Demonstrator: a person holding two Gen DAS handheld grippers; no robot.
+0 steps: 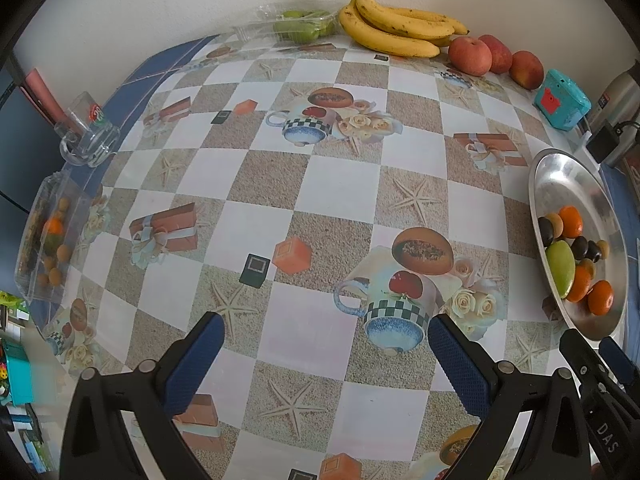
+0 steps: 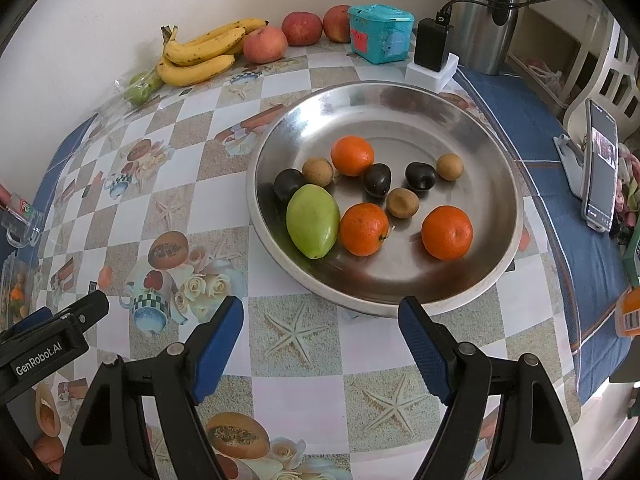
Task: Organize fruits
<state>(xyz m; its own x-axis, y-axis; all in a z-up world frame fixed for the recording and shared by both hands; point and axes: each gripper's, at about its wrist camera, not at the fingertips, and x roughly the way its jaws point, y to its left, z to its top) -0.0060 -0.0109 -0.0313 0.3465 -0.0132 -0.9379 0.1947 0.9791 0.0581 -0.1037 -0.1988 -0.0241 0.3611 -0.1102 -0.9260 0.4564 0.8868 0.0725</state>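
White wall backs a worktop (image 1: pixel 328 184) covered in a checkered cloth printed with starfish, teacups and gift boxes.

From my left wrist, my left gripper (image 1: pixel 324 344) hangs over bare cloth, its blue fingers (image 1: pixel 192 360) spread wide with nothing between them. At the far edge lie a bunch of bananas (image 1: pixel 396 24), three red apples (image 1: pixel 470 56) to their right, and green fruit in a clear packet (image 1: pixel 304 26) to their left. A teal box (image 1: pixel 562 100) sits right of the apples. On the right edge is the steel plate (image 1: pixel 560 176), holding oranges, a green mango and small dark and brown fruits. On the left stand a glass mug (image 1: pixel 88 132) and, nearer, a clear plastic tray (image 1: pixel 44 232) with small fruits inside. Part of my other gripper shows at the near right.

From my right wrist, my right gripper (image 2: pixel 320 344) is just near of the plate (image 2: pixel 360 104), fingers (image 2: pixel 218 344) spread apart and empty. In the plate lie three oranges (image 2: pixel 364 228), a green mango (image 2: pixel 312 226) touching the nearest left orange, three dark fruits (image 2: pixel 378 178) and three small brown fruits (image 2: pixel 402 202). Bananas (image 2: pixel 200 56) and apples (image 2: pixel 264 44) line the far wall, with the teal box (image 2: pixel 380 34), a black charger (image 2: pixel 432 46) and a steel kettle (image 2: pixel 484 20) to their right. A phone (image 2: pixel 600 164) stands on a holder at the right.
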